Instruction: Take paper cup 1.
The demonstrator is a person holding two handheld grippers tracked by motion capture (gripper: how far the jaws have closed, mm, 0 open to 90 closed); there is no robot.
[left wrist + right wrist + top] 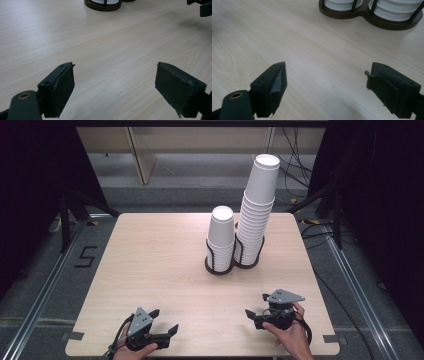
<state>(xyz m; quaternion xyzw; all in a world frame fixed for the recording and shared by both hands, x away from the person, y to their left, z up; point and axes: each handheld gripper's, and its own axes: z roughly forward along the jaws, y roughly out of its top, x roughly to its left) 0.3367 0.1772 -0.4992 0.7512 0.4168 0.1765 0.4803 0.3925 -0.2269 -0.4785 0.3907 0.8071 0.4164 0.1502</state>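
While both claws rest low at the near edge of the pale wood-grain desk (150, 260), nothing has yet been lifted from the dark double-ring cup holder (220, 267) standing toward the far middle. The left claw (162, 325), held in a hand at the lower left of the high view, is spread wide and carries nothing; in the left gripper view its black padded jaws stand well apart over bare wood. The right claw (256, 312), gripped by the person's right hand (290, 335), is likewise released, with only desk surface between its jaws in the right gripper view.

Two stacks of white paper cups sit mouth-down in the holder. The short stack of white paper cups (221, 237) fills the left ring, and the tall leaning stack of white paper cups (257, 207) fills the right ring, just beside it. Both are well apart from either claw. Seen from the right gripper view, the holder's brown base (372, 17) and the lower cup rims lie ahead and slightly to the right.

Judged from this layout, the work appears to be at its very start: no cup is grasped, none stands loose on the desk, and the whole reach toward the stacks is left to do.
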